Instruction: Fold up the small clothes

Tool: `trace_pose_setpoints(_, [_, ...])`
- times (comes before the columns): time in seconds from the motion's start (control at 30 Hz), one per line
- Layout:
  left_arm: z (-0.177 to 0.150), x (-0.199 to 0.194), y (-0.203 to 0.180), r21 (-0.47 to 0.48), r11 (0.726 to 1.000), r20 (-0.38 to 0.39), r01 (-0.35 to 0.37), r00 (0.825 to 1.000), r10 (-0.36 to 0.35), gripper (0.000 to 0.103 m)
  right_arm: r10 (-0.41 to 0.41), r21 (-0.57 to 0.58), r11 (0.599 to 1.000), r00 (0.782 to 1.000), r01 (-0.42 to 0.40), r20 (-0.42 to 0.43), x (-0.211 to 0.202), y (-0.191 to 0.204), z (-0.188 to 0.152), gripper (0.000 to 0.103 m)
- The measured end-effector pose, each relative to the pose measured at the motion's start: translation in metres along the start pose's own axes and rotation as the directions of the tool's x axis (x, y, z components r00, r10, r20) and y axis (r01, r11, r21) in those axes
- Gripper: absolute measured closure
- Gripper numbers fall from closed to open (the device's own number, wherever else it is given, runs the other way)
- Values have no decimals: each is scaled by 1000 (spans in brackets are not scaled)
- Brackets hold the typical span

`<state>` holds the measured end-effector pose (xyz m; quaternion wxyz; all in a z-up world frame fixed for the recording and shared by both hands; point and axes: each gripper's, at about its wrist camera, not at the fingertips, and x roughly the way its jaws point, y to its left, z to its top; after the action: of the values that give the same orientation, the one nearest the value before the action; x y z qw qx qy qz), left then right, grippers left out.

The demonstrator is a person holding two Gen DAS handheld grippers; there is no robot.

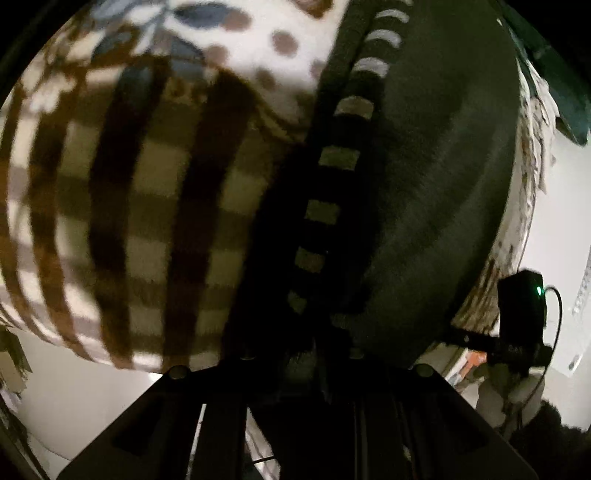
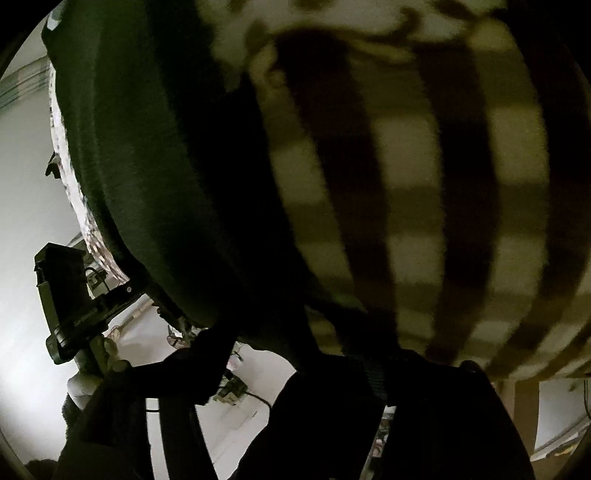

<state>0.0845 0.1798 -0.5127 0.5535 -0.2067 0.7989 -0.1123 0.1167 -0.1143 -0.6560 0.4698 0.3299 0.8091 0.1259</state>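
Note:
A dark green-black garment [image 1: 436, 177] with a line of white dashes [image 1: 338, 157] lies on a brown-and-cream checked cloth [image 1: 155, 206]. Its near end runs down into my left gripper [image 1: 306, 363], whose dark fingers stand close together and pinch that end. In the right wrist view the same garment [image 2: 147, 166] fills the left half, with the checked cloth [image 2: 424, 192] to its right. My right gripper [image 2: 291, 354] has its fingers spread wide, and the garment's dark edge lies loose between them. Shadow hides the pads in both views.
The checked cloth gives way to a white floral and dotted print [image 1: 258, 33] further off. A black device with a green light [image 1: 522, 306] is at the garment's right end, and a black mount [image 2: 62, 295] at its left in the right wrist view. White floor lies below.

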Motion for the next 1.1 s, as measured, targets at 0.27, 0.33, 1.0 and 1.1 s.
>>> trace_pose_setpoints(0.27, [-2,-5,-1,40,994,-15,104,994,-104,40,27,9,1000,1000,-27,-11,1,-2,9,35])
trace_pose_setpoints(0.33, [-1,-3,-4,37,990,-13,137,990,-137,30,20,6,1000,1000,-20,-12,0,-1,9,35])
trace_pose_setpoints(1.0, [21,31,28,-278,890,67,362,931,-358,0,-16,-11,1000,1000,16,-27,-1,9,16,35])
trace_pose_setpoints(1.1, [24,33,28,-348,875,64,337,939,-337,0,-21,-15,1000,999,20,-29,-2,10,15,35])
